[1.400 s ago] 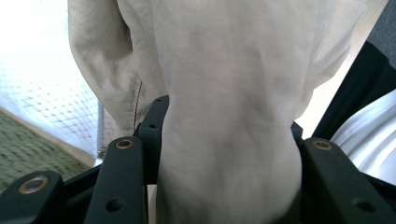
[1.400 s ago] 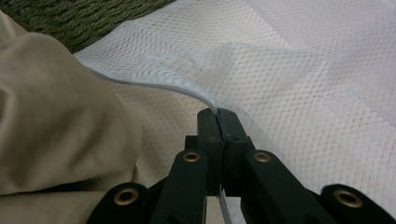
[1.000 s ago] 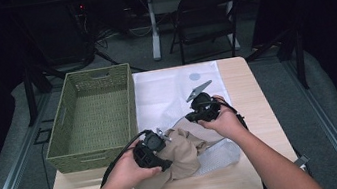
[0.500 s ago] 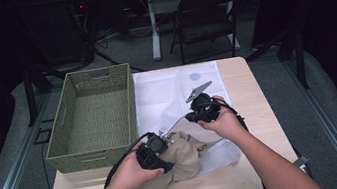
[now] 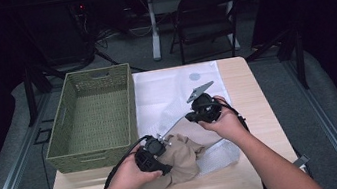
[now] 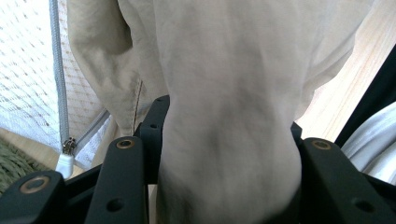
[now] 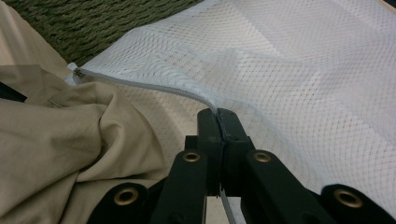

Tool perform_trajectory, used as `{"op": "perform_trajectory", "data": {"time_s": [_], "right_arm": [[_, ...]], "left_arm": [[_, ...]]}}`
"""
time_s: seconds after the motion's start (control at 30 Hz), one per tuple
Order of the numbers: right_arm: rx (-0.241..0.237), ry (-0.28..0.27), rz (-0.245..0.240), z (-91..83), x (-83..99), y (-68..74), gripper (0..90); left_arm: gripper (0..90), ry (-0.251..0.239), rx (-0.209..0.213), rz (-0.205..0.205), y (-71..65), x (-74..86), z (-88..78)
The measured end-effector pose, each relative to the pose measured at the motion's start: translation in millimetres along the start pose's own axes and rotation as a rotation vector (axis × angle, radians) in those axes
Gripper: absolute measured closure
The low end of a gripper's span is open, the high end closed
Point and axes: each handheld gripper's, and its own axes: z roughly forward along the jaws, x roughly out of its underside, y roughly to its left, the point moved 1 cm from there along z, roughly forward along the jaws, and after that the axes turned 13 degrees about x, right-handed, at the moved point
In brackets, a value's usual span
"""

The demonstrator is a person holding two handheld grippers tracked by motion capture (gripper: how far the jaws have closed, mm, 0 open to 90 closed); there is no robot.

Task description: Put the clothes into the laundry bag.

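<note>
Left gripper [image 5: 160, 147] clamps the beige cloth [image 6: 224, 93] bunched between its jaws; right gripper [image 7: 218, 116] pinches the mesh bag's [image 7: 303, 70] zipper edge beside it.

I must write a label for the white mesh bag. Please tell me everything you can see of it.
The white mesh bag is a thin, see-through net fabric with a grey zipper along its open edge and a small white pull at the zipper's end. It lies flat on the wooden table, beside the green woven basket. The right tool is shut on the zipper edge and lifts it. The beige garment, gripped by the left tool, lies at the opening.
</note>
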Motion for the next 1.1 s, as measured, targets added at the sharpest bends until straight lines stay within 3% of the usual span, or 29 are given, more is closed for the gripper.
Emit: {"op": "perform_trajectory", "data": {"time_s": [0.23, 0.7, 1.1], "right_arm": [[-0.009, -0.023, -0.008, -6.6, -1.1, 5.3, 89.1], [0.008, -0.048, -0.073, -25.8, -5.2, 19.5, 89.1], [0.011, -0.066, -0.074, -31.1, -6.7, 23.2, 89.0]], "left_arm": [[53.5, -0.003, -0.005, -0.019, 4.4, 4.1, -2.2], [53.6, -0.003, -0.007, -0.042, 8.2, 5.5, -3.5], [53.6, -0.012, -0.009, -0.055, 9.3, 4.3, -4.8]]}}
